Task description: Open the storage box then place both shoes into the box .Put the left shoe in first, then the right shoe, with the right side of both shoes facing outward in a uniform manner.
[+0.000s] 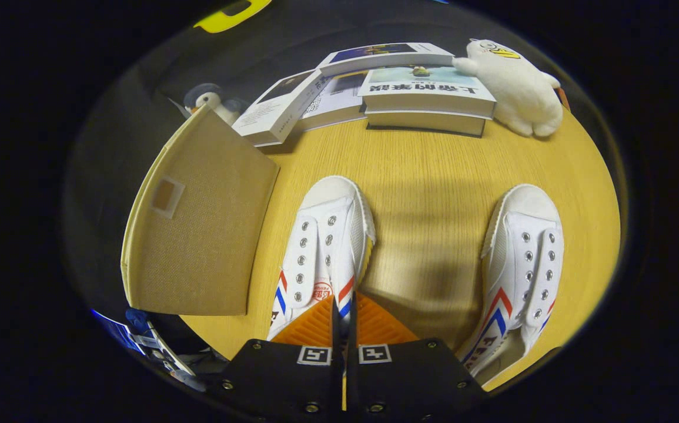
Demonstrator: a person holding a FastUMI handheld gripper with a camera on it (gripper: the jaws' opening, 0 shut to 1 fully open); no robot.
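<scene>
Two white canvas shoes with red and blue stripes lie on the wooden table (427, 170), toes pointing away from me. The left-hand shoe (327, 235) sits right at my fingers. My gripper (345, 320) is shut on its side wall near the collar, which runs into the narrow gap between the two fingers. The other shoe (521, 264) lies apart to the right. A beige fabric storage box (198, 235) stands left of the held shoe. It shows a broad panel with a small label pocket, and I cannot tell whether it is open.
Several books (427, 94) are stacked at the far side of the table, with a white plush toy (515, 82) to their right. A small penguin toy (207, 97) peeks out behind the box. Bare wood lies between the two shoes.
</scene>
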